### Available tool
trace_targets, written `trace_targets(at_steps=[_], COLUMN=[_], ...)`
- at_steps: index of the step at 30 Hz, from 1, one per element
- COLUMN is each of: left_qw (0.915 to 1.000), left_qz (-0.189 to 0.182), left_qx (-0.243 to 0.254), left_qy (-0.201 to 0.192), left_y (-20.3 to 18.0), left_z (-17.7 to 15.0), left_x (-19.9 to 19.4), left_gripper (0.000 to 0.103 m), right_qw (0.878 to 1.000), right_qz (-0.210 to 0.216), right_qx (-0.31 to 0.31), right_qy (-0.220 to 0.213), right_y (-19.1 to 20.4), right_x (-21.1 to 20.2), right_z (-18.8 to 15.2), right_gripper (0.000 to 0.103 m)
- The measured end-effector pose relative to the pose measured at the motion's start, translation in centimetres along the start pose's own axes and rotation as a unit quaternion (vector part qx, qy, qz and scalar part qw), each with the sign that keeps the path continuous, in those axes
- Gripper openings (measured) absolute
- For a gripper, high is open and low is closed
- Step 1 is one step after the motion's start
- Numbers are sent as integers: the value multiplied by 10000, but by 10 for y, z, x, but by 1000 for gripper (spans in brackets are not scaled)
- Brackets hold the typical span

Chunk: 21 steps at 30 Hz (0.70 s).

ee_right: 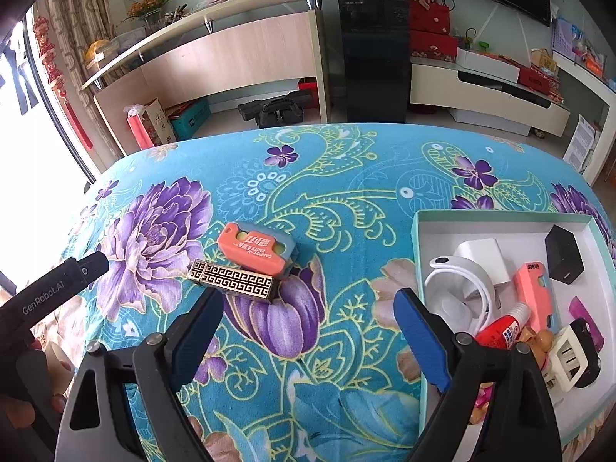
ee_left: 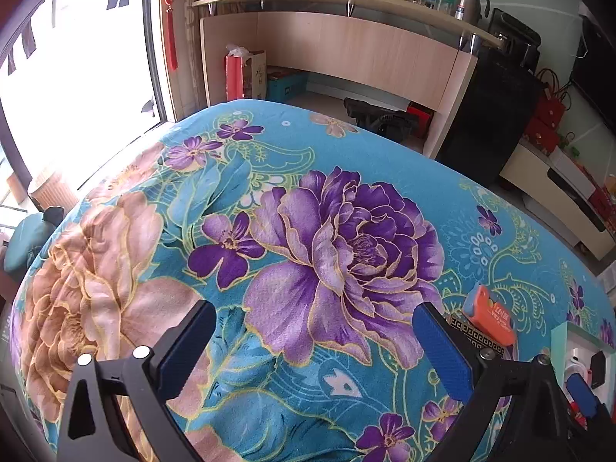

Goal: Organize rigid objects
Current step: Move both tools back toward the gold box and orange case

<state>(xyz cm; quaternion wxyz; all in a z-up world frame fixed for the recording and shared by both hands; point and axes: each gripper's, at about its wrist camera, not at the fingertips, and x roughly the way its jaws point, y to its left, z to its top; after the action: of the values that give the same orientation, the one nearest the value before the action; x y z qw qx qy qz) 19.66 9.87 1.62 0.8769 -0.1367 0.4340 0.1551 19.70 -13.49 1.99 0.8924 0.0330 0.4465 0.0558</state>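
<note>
We've got both grippers over the table w/ the turquoise floral cloth (ee_right: 346, 177). Left gripper (ee_left: 313, 346) hangs above the big purple flower, jaws spread wide, nothing between them. Right gripper (ee_right: 308, 331) is the same — jaws apart, only cloth between the blue pads (ee_right: 419, 338).

Task things still out on the cloth: an orange knife sharpener (ee_right: 256, 248) w/ a grey-blue back, lettered "CARROT KNIFE", and a flat black-and-gold case (ee_right: 233, 282) w/ a Greek-key pattern. The case lies just in front of the sharpener and appears to touch it. Both sit ahead of the right gripper's left finger. In the left wrist view we see the same pair at the right edge, partly hidden behind the left gripper's right finger: sharpener (ee_left: 491, 315), case (ee_left: 475, 333).

To the right, a shallow white box w/ a teal rim (ee_right: 500, 215) holds the sorted lot — a white ring-shaped gadget (ee_right: 462, 273), white block (ee_right: 483, 254), black cube (ee_right: 564, 256), pink case (ee_right: 533, 292), red-and-white tube (ee_right: 504, 327), purple piece (ee_right: 585, 317), a beige vented adapter (ee_right: 566, 362). Items overlap; we can't tell exactly what rests on what.

Left gripper's body (ee_right: 57, 288) shows at the left edge of the right wrist view, well apart from the box.
</note>
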Motion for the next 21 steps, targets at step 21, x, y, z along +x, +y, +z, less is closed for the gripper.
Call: trace_targets(at_steps=[21], left_qw=[9987], left_qz=[-337], left_qx=[156], left_qy=[340], left_y=[-11], left_z=[-5], left_x=[26], left_gripper=[103], right_qw=[9996], right_qz=[-125], right_qx=[-232], right_qy=[-28], right_y=[11], right_x=[13], right_z=[-3], right_gripper=[90])
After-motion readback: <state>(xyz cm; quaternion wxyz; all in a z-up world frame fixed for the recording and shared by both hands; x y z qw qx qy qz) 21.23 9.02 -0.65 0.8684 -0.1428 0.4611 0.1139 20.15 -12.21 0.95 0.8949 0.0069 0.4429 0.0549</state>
